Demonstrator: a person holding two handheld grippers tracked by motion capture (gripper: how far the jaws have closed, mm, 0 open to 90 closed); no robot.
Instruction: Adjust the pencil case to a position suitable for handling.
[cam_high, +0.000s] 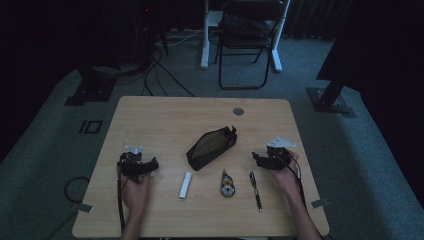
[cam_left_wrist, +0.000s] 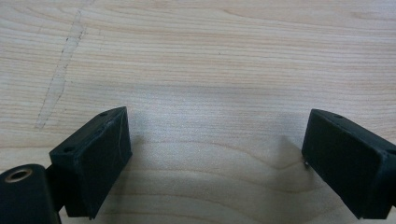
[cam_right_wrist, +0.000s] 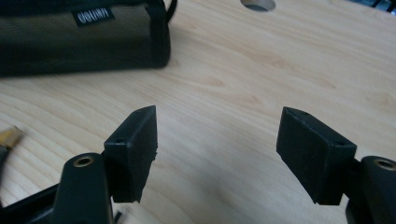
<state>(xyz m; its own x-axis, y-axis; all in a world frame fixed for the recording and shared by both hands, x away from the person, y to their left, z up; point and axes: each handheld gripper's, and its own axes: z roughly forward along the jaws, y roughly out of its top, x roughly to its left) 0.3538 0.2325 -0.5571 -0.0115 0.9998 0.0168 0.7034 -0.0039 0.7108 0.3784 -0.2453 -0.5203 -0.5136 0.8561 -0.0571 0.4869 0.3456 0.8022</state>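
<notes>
- Worktop (cam_high: 165, 115) of pale wood is filling the middle of the high view, with a round hole near its upper right edge.
- Pouch (cam_high: 211, 147), dark with an olive mesh side, is lying slantwise at the centre of the frame; in the right gripper view it is sitting at the upper left (cam_right_wrist: 79, 37).
- Left hand-held gripper (cam_high: 137, 165) is resting at the lower left of the frame, its jaws standing wide apart over bare wood with nothing between them.
- Right hand-held gripper (cam_high: 267, 159) is sitting right of centre, jaws parted and empty.
- Pen (cam_high: 256, 190) is lying just below and left of the right hand-held gripper.
- White tube (cam_high: 185, 185) is lying below the pouch, left of centre.
- Small round tool (cam_high: 228, 184) is lying between tube and pen.
</notes>
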